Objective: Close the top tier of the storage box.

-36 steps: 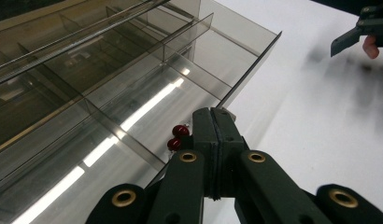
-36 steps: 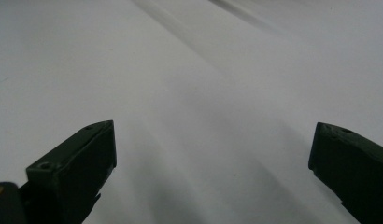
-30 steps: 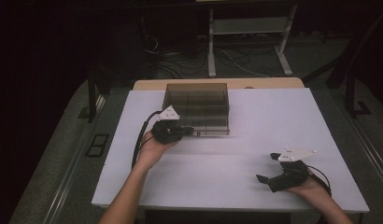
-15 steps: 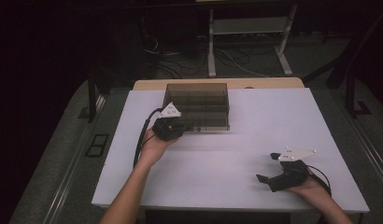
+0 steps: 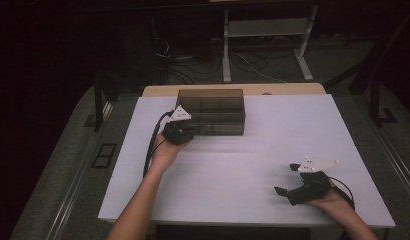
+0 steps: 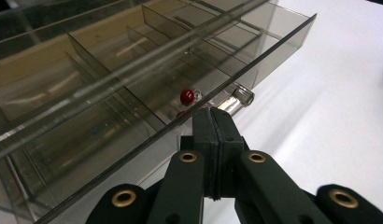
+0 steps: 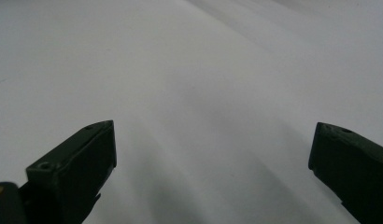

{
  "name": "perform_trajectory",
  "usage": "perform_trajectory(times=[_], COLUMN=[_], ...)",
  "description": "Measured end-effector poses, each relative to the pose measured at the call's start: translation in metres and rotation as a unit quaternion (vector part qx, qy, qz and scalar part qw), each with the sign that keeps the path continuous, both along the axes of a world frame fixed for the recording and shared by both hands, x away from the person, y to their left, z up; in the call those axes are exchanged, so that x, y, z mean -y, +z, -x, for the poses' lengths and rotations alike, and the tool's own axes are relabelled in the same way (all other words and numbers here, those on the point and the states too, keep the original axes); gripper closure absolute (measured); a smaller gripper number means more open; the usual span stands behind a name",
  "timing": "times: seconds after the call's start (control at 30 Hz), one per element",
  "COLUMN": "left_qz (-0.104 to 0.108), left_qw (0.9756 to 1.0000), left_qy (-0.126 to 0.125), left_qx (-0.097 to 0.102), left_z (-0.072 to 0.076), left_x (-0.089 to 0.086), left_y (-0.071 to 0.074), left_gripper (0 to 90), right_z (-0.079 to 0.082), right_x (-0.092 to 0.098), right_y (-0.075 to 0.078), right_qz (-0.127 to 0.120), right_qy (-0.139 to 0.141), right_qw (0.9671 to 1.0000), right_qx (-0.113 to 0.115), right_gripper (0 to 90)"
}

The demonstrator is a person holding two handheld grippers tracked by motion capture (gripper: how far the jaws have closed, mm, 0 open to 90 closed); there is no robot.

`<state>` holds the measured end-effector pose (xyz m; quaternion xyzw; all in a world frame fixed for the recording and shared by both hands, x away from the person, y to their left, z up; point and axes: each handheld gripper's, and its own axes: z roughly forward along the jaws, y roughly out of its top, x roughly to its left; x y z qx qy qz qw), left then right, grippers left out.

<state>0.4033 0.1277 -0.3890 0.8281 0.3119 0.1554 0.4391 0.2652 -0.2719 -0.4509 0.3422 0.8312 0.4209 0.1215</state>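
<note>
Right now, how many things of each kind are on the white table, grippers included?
Clear box: 1
Red bead, inside the box: 1
Grippers, left gripper and right gripper: 2
Total: 4

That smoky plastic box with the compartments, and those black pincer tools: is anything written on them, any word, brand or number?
None can be read.
Smoky box: bare walls and dividers, no label; a small red bead inside, unmarked.
Left gripper, jaws shut at the box's front edge: brass rivets, no lettering.
Right gripper, jaws open over the white table: no lettering.
Grey plate on the right gripper: dark dots, too small to tell.
</note>
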Motion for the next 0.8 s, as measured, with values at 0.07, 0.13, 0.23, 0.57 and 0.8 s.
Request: perform_trajectory(times=[0.07, 0.13, 0.23, 0.57, 0.8], left_qz=[0.005, 0.004, 0.008, 0.020, 0.018], left_qw=[1.0000, 1.0000, 0.9999, 0.9992, 0.9993], left_qy=[0.006, 0.007, 0.014, 0.035, 0.030], left_qx=[0.001, 0.000, -0.001, 0.008, 0.013], left_z=[-0.004, -0.009, -0.014, -0.024, -0.025], left_x=[0.001, 0.001, 0.003, 0.001, 0.004], left_y=[-0.001, -0.002, -0.006, -0.010, -0.011], left_gripper=[89.4, 89.4, 89.3, 89.4, 89.3], right_z=[0.000, 0.000, 0.000, -0.001, 0.000], right_x=[0.000, 0.001, 0.002, 0.003, 0.004], right_y=[0.000, 0.000, -0.001, -0.001, 0.000], right_qz=[-0.001, 0.000, 0.000, -0.006, -0.009], right_qy=[0.000, -0.001, -0.002, -0.001, 0.000], right_qw=[1.0000, 1.0000, 1.0000, 1.0000, 1.0000], right_qx=[0.000, 0.000, 0.000, -0.001, -0.001], right_gripper=[0.4, 0.4, 0.4, 0.4, 0.4])
